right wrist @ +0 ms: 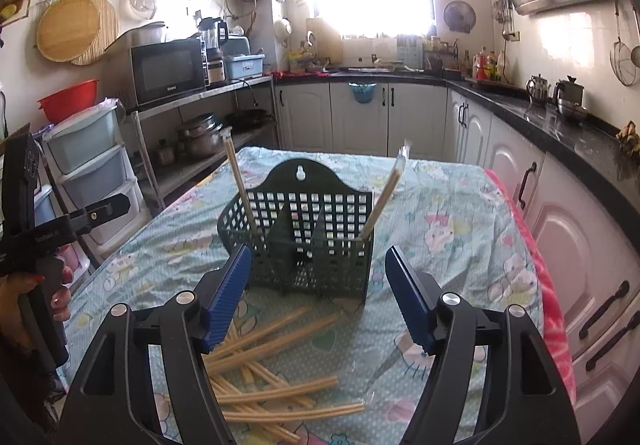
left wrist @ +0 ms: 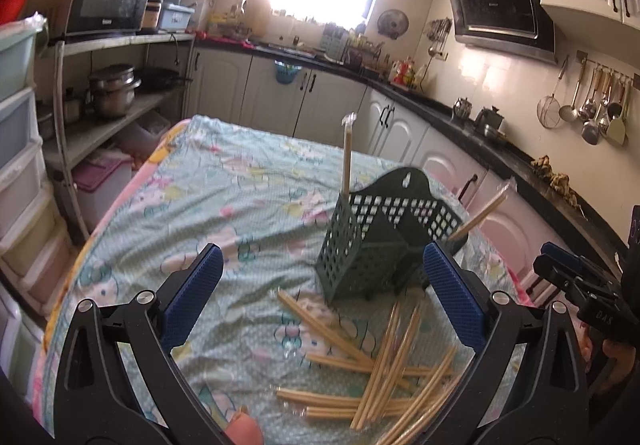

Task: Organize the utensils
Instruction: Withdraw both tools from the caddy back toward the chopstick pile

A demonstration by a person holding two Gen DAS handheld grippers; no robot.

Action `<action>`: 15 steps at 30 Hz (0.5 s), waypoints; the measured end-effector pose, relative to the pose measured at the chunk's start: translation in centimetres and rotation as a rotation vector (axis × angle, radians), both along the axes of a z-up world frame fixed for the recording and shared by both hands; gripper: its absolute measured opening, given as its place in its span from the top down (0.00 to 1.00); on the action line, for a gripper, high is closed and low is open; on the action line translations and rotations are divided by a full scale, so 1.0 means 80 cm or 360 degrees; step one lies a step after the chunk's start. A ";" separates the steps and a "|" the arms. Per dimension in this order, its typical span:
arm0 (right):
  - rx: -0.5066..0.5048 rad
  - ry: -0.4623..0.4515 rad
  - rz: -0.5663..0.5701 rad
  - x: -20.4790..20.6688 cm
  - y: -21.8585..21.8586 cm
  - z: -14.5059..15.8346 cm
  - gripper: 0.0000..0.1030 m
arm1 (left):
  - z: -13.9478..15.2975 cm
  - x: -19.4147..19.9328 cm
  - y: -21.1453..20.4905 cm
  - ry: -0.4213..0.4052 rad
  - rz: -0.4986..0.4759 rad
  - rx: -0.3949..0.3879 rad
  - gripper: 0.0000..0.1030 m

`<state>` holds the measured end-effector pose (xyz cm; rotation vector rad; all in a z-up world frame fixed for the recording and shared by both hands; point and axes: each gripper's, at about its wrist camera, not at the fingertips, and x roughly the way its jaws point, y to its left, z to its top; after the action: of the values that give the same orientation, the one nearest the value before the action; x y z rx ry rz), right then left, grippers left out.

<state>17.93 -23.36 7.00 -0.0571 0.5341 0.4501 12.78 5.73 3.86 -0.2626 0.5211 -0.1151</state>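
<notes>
My biggest worry is the dark green perforated plastic utensil holder (right wrist: 304, 245) itself: it stands free and light on the rumpled floral cloth covering the tabletop (right wrist: 452, 213), so a knock from either claw as I come down could tip or shove it, spilling what it already holds. Next is the loose heap of plastic-wrapped pale bamboo chopstick pairs (right wrist: 264, 377) lying crisscrossed on the near side of the holder; pinching where several overlap could lift two at once or flick a neighbour off the near edge, and I judge the slick wrappers may slide between the pads.

My left claw (left wrist: 324, 297) is spread wide with nothing between its pads, hanging over the heap. My right claw (right wrist: 316, 297) stands apart and empty too, just near of the holder.

The holder has three compartments. The left one holds a single wrapped pair standing nearly upright (right wrist: 240, 185); the right one holds a pair leaning outward to the right (right wrist: 384, 197); the middle one looks empty.
</notes>
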 end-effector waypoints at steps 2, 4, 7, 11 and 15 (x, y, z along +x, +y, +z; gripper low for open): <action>-0.0011 0.0025 0.0000 -0.002 -0.001 -0.007 0.34 | -0.007 -0.001 -0.002 0.0038 -0.0014 -0.0006 0.10; -0.0023 0.0048 -0.0004 -0.004 -0.001 -0.013 0.34 | -0.019 -0.002 -0.004 0.0087 -0.0032 -0.0019 0.10; -0.0040 0.0091 -0.0009 -0.007 -0.002 -0.026 0.34 | -0.034 -0.003 -0.007 0.0148 -0.0049 -0.0028 0.10; -0.0058 0.0148 -0.0004 -0.009 -0.005 -0.043 0.34 | -0.052 -0.002 -0.011 0.0219 -0.0075 -0.0057 0.10; -0.0069 0.0191 0.0003 -0.010 -0.005 -0.054 0.34 | -0.066 -0.003 -0.015 0.0280 -0.0099 -0.0076 0.10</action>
<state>17.12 -23.72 2.65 -0.0722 0.6621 0.4456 12.54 4.54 -1.44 -0.3051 0.7024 -0.1659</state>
